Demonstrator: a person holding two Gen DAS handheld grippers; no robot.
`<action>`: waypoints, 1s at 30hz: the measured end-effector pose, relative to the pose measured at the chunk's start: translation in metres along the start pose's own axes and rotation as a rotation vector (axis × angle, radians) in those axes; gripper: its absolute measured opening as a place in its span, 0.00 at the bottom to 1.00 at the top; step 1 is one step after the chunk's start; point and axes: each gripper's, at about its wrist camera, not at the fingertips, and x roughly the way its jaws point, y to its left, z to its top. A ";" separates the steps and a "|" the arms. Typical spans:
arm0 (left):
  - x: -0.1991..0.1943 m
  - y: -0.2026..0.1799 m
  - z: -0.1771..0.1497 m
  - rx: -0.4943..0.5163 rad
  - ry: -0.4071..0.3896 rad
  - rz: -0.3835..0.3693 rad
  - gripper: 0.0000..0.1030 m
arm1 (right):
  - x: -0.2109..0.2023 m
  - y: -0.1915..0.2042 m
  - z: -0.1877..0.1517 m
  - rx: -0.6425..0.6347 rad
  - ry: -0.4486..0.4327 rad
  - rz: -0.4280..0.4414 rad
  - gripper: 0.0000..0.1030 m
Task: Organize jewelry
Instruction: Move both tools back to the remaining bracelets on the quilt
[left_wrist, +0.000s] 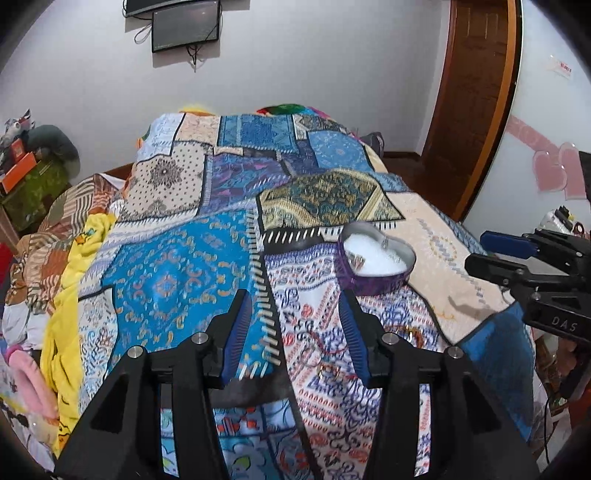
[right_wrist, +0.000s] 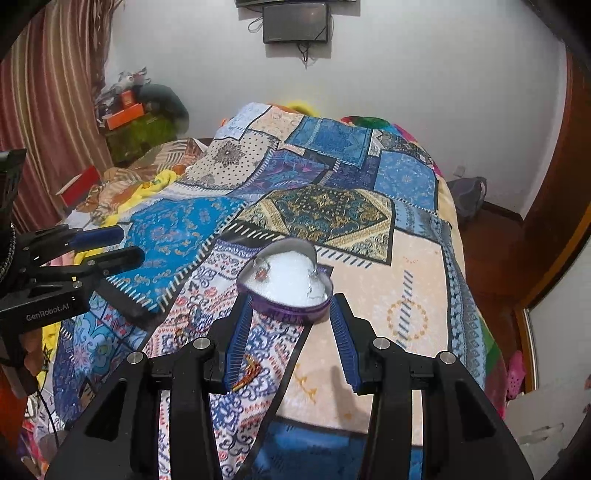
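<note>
A purple heart-shaped box (left_wrist: 376, 258) with white padding lies open on the patchwork bedspread (left_wrist: 177, 266); small jewelry pieces rest in it (right_wrist: 291, 284). Loose jewelry lies on the cloth: a thin chain and ring (left_wrist: 325, 354) between my left fingers, and a red-orange bangle (left_wrist: 413, 334) to their right. A multicoloured bracelet (right_wrist: 247, 376) lies by my right gripper's left finger. My left gripper (left_wrist: 295, 332) is open and empty above the chain. My right gripper (right_wrist: 288, 339) is open and empty just short of the box. Each gripper shows at the other view's edge.
The bed fills both views; crumpled yellow and patterned cloths (left_wrist: 66, 295) lie at its left. A wooden door (left_wrist: 476, 92) stands right, a screen (right_wrist: 295, 22) hangs on the far wall, cluttered shelves (right_wrist: 136, 122) and a striped curtain (right_wrist: 48, 110) stand left.
</note>
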 end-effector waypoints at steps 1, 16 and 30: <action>0.001 -0.001 -0.003 0.004 0.009 0.000 0.46 | 0.000 0.001 -0.003 0.000 0.002 -0.002 0.39; 0.051 -0.043 -0.035 0.076 0.165 -0.104 0.46 | 0.012 0.007 -0.045 0.022 0.092 -0.012 0.39; 0.077 -0.060 -0.044 0.083 0.213 -0.154 0.23 | 0.022 -0.006 -0.060 0.074 0.140 0.007 0.39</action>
